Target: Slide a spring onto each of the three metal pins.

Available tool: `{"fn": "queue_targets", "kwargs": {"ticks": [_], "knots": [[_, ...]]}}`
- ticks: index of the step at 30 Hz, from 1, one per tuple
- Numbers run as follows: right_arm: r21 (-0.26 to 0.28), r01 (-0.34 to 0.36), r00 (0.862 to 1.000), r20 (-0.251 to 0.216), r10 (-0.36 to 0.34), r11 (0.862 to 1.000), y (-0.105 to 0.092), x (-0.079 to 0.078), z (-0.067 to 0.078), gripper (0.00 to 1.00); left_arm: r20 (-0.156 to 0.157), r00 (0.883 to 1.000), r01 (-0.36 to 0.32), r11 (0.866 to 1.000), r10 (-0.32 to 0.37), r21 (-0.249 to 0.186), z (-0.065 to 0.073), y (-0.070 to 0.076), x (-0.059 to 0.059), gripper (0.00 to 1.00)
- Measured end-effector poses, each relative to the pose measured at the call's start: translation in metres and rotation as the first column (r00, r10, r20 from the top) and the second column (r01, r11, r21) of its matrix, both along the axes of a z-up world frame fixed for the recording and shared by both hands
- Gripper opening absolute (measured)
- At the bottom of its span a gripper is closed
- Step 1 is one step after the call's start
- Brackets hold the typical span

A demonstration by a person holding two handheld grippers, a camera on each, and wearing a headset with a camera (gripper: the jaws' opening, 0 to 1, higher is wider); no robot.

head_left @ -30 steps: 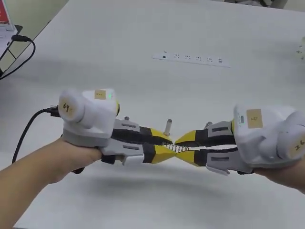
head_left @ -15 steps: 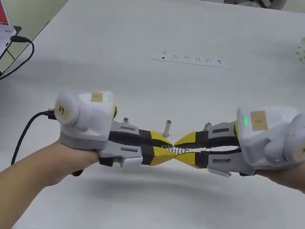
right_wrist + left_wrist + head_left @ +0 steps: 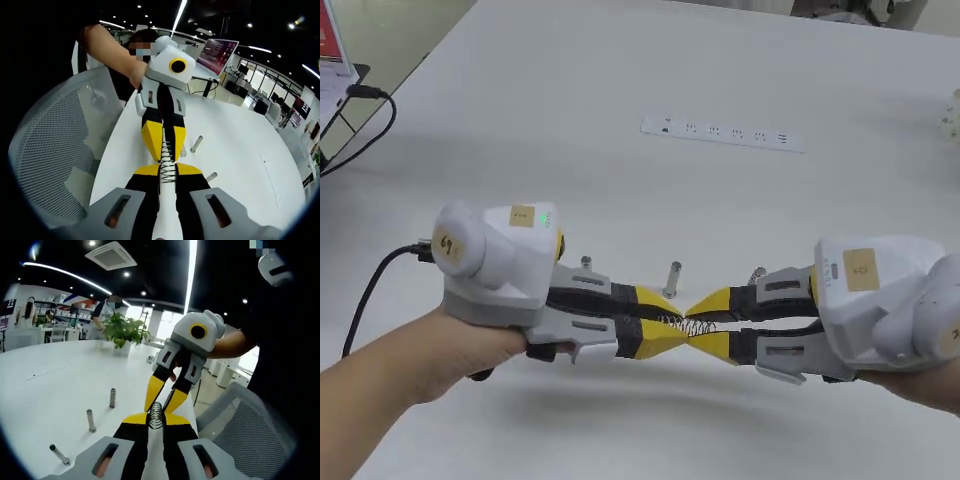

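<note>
The left gripper [image 3: 156, 419] and right gripper [image 3: 168, 167], fingers clamping the thin silver coil spring [image 3: 688, 323], drew apart, stretching it; not yet threaded.

Left tongs [image 3: 675, 322], right tongs [image 3: 706, 325] hide spring [image 3: 691, 323] ends.

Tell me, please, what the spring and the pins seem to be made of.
The spring looks like thin steel wire, bare and shiny: grey coils catching the light. The pins look like metal, matte silver-grey with a faint sheen; which metal can't be told.
</note>
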State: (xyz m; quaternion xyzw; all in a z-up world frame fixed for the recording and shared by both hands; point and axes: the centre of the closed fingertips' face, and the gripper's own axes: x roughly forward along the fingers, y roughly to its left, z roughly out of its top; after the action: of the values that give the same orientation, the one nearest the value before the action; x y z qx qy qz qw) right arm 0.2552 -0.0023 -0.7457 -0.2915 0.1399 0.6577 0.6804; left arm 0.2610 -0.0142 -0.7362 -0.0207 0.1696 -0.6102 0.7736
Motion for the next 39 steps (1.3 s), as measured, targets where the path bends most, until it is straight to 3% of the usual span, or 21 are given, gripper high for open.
{"fn": "queue_targets", "kwargs": {"ticks": [15, 20, 23, 29, 39], "knots": [[0.003, 0.018, 0.999, -0.040, -0.018, 1.000, -0.001, -0.005, 0.001, 0.10, -0.026, 1.000, 0.005, 1.000, -0.005, 0.000, 0.001, 0.000, -0.005, 0.02], [-0.003, 0.004, 1.000, -0.016, -0.004, 1.000, -0.002, -0.006, 0.002, 0.09, -0.044, 0.999, 0.003, 1.000, -0.004, -0.011, 0.004, 0.000, -0.007, 0.02], [0.000, 0.007, 1.000, -0.027, -0.007, 1.000, -0.002, -0.006, 0.002, 0.09, -0.032, 0.999, 0.006, 1.000, -0.006, -0.009, 0.005, 0.000, -0.007, 0.02], [-0.012, 0.028, 0.998, -0.055, -0.028, 1.000, -0.006, -0.003, -0.003, 0.10, -0.038, 0.999, 0.002, 1.000, -0.002, -0.007, 0.004, 0.001, -0.007, 0.02], [-0.004, 0.041, 0.997, -0.060, -0.042, 0.999, -0.011, -0.002, -0.005, 0.08, -0.039, 0.999, 0.003, 1.000, -0.004, -0.014, 0.005, 0.001, -0.006, 0.02]]}}
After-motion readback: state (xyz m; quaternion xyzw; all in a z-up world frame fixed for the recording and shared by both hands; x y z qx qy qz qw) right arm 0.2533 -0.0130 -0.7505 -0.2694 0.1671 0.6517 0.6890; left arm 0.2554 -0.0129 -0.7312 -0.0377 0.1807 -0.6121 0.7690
